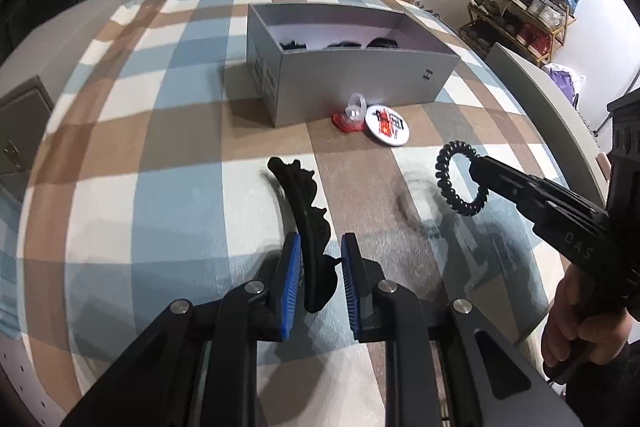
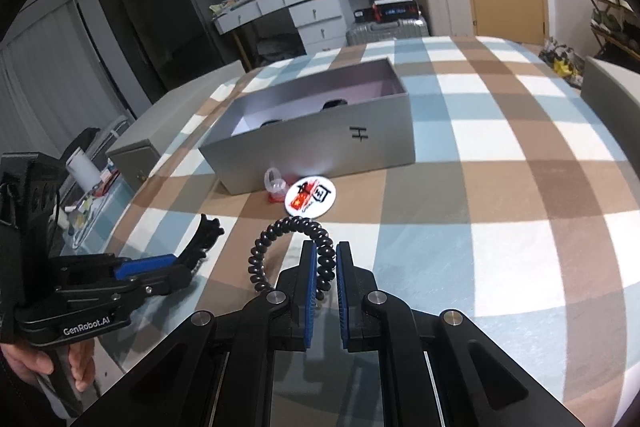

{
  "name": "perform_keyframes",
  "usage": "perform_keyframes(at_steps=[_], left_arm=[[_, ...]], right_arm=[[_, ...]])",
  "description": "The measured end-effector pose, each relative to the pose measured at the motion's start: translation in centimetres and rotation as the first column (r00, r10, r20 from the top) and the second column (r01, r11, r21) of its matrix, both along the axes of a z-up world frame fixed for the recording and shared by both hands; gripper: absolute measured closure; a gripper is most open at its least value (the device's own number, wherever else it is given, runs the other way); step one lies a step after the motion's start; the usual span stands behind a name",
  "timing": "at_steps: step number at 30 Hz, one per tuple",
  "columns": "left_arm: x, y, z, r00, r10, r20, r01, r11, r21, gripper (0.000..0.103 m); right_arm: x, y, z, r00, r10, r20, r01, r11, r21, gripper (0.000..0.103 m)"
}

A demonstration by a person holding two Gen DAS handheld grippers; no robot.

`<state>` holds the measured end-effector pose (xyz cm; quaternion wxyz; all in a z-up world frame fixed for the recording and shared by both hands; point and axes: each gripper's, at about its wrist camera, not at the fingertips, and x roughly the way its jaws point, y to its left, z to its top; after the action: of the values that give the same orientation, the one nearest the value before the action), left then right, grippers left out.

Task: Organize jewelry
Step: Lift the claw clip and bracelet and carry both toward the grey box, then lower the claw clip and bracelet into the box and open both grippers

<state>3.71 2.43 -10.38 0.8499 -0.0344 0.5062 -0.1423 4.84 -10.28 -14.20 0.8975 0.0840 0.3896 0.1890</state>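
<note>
The left wrist view shows the shoe rack [image 1: 524, 7] at the upper right of the frame and three dark items lying in the grey box [image 1: 348, 67], along its near wall. The right wrist view shows only two dark shapes in that box [image 2: 316, 131], and it alone shows the dark cabinet [image 2: 160, 11] at upper left and the cluttered side table [image 2: 92, 191] at the left edge.

The box stands open on the checked cloth [image 1: 160, 155], in the upper middle of both frames, with a small "H" mark on its near wall. What the dark items inside are cannot be told. Just in front of the box lie a round white badge [image 1: 387, 126] with red print and, touching it on its left, a small clear and red piece [image 1: 352, 115].

The left gripper [image 1: 320, 267] points forward from the bottom of its own frame, its blue fingers [image 1: 292, 279] narrowed on a long black curved hair clip [image 1: 308, 223], which sticks out ahead of them toward the box. In the right wrist view the same gripper [image 2: 168, 263] lies level at lower left, the clip [image 2: 202, 239] rising from its tip, with a hand [image 2: 44, 363] around its handle.

The right gripper [image 2: 323, 263] has its fingers [image 2: 307, 291] close together, pinching a black spiral hair tie [image 2: 280, 239]; the loop stands up and leans left of them, above the cloth. In the left wrist view this gripper [image 1: 478, 173] reaches in from the right edge, the tie [image 1: 452, 179] hanging off its tip as an open ring, and a hand [image 1: 576, 323] grips the handle at lower right.
</note>
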Motion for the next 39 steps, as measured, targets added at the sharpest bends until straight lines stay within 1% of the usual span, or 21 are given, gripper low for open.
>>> perform_keyframes(at_steps=[2,5,8,9,12,14,16,19,22,24,26,29,32,33,35,37,38,39], left_arm=[[0.3,0.0,-0.4,1.000,-0.001,-0.022,0.001,1.000,0.014,0.088],[0.4,-0.3,-0.5,1.000,-0.012,0.000,0.012,1.000,0.024,0.088],[0.9,-0.6,-0.5,1.000,-0.010,0.003,0.010,0.999,0.035,0.087],[1.1,-0.9,-0.5,1.000,-0.014,0.005,0.014,0.999,0.042,0.085],[1.1,-1.3,-0.6,0.999,-0.025,0.027,0.024,0.997,0.067,0.085],[1.2,-1.1,-0.7,1.000,-0.010,0.024,0.009,0.997,0.074,0.094],[1.1,-0.7,-0.4,1.000,-0.014,0.012,0.013,0.999,0.052,0.094],[0.3,-0.9,0.8,0.998,-0.046,0.048,0.043,0.997,0.061,0.094],[-0.6,-1.3,2.8,0.992,-0.089,0.092,0.086,0.996,0.040,0.094],[-1.0,-1.8,4.5,0.985,-0.113,0.132,0.109,0.993,0.040,0.094],[-0.8,-2.0,5.7,0.980,-0.120,0.161,0.114,0.993,0.042,0.094],[0.2,-2.2,7.1,0.971,-0.117,0.208,0.111,0.993,0.042,0.094],[2.2,-2.1,7.6,0.969,-0.100,0.225,0.098,0.995,0.018,0.094],[3.2,-2.0,7.9,0.969,-0.093,0.228,0.096,0.995,-0.003,0.094],[4.5,-1.8,7.9,0.968,-0.073,0.241,0.081,0.996,-0.025,0.094],[5.7,-2.0,7.6,0.962,-0.085,0.261,0.095,0.995,-0.027,0.094],[6.3,-2.0,7.2,0.960,-0.090,0.264,0.099,0.995,-0.024,0.094],[7.3,-2.1,6.5,0.965,-0.088,0.249,0.096,0.995,-0.020,0.094]], right_arm=[[-0.1,0.2,0.0,1.000,0.003,0.002,-0.003,1.000,-0.005,0.094],[-0.1,0.3,0.0,1.000,0.002,0.004,-0.002,1.000,-0.006,0.094],[0.0,0.4,-0.2,1.000,-0.001,-0.008,0.001,1.000,-0.005,0.094],[0.0,0.4,-0.3,1.000,-0.002,-0.010,0.001,1.000,-0.007,0.094],[-0.2,0.4,-0.2,1.000,-0.003,-0.007,0.003,1.000,-0.007,0.094],[-0.2,0.2,0.0,1.000,-0.006,-0.001,0.006,1.000,-0.005,0.094],[-0.2,0.1,0.3,1.000,-0.005,0.004,0.005,1.000,0.000,0.094],[0.1,-0.1,0.9,1.000,0.003,0.015,-0.003,1.000,0.020,0.094],[0.7,-0.5,1.7,1.000,0.004,0.025,-0.006,0.998,0.060,0.094],[1.1,-0.7,2.7,0.999,0.004,0.045,-0.007,0.998,0.069,0.094],[1.4,-0.8,3.6,0.997,0.001,0.071,-0.007,0.997,0.079,0.094],[2.0,-0.8,5.1,0.994,0.007,0.110,-0.017,0.995,0.098,0.094],[3.3,-0.7,6.1,0.991,0.016,0.129,-0.030,0.994,0.108,0.094],[4.0,-0.6,6.4,0.991,0.017,0.133,-0.031,0.993,0.110,0.094],[5.1,-0.3,6.7,0.991,0.014,0.133,-0.027,0.994,0.101,0.094],[6.9,0.1,6.7,0.993,-0.006,0.117,-0.002,0.997,0.072,0.094],[7.5,0.2,6.7,0.994,-0.006,0.109,-0.001,0.998,0.066,0.094],[8.2,0.4,6.6,0.995,-0.005,0.104,-0.002,0.998,0.063,0.094]])
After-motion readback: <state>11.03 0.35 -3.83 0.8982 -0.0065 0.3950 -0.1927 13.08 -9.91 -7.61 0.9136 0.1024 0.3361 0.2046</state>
